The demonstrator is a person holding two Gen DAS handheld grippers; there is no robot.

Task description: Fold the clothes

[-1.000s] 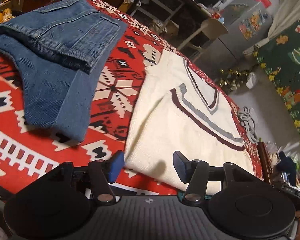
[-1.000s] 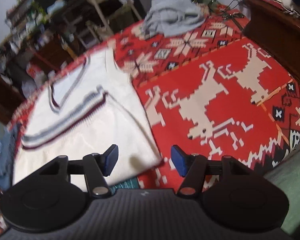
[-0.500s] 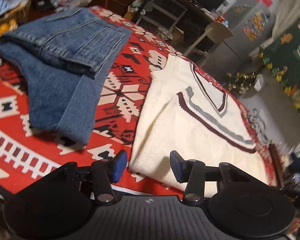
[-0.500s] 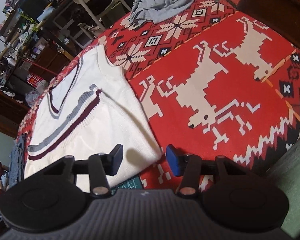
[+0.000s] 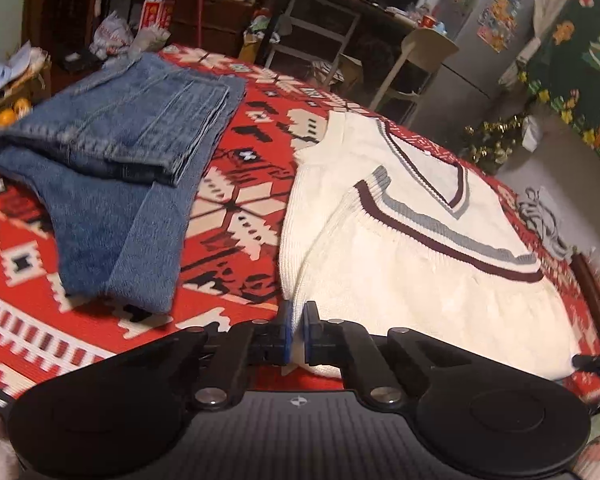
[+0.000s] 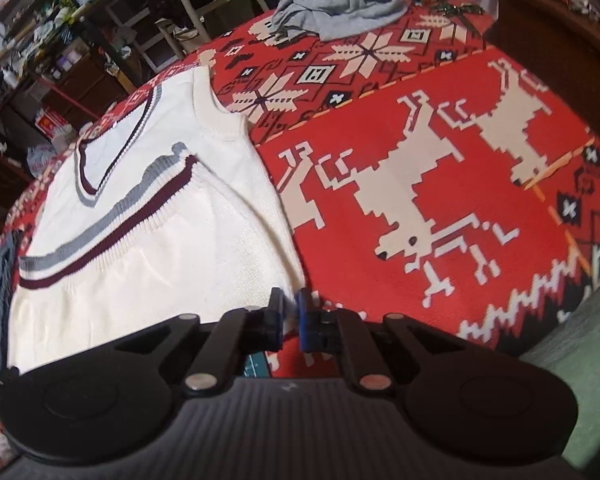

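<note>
A cream V-neck sweater (image 5: pixel 400 280) with maroon and grey stripes lies folded on the red patterned blanket (image 5: pixel 236 208). My left gripper (image 5: pixel 296 316) is shut on its near left corner, with white knit pinched between the blue pads. In the right wrist view the same sweater (image 6: pixel 160 272) fills the left half. My right gripper (image 6: pixel 289 304) has its jaws closing on the near right corner, and the pads press on the cloth. Folded blue jeans (image 5: pixel 120 152) lie to the left of the sweater.
A crumpled grey garment (image 6: pixel 336 4) lies at the far end of the blanket (image 6: pixel 420 184). A dark wooden bed frame (image 6: pixel 552 60) borders the right side. Beyond the bed stand a chair (image 5: pixel 420 52), shelves and clutter.
Both grippers stood open around the sweater's near corners and have now closed on them. The left gripper shifted slightly and rolled, so its view tilted.
</note>
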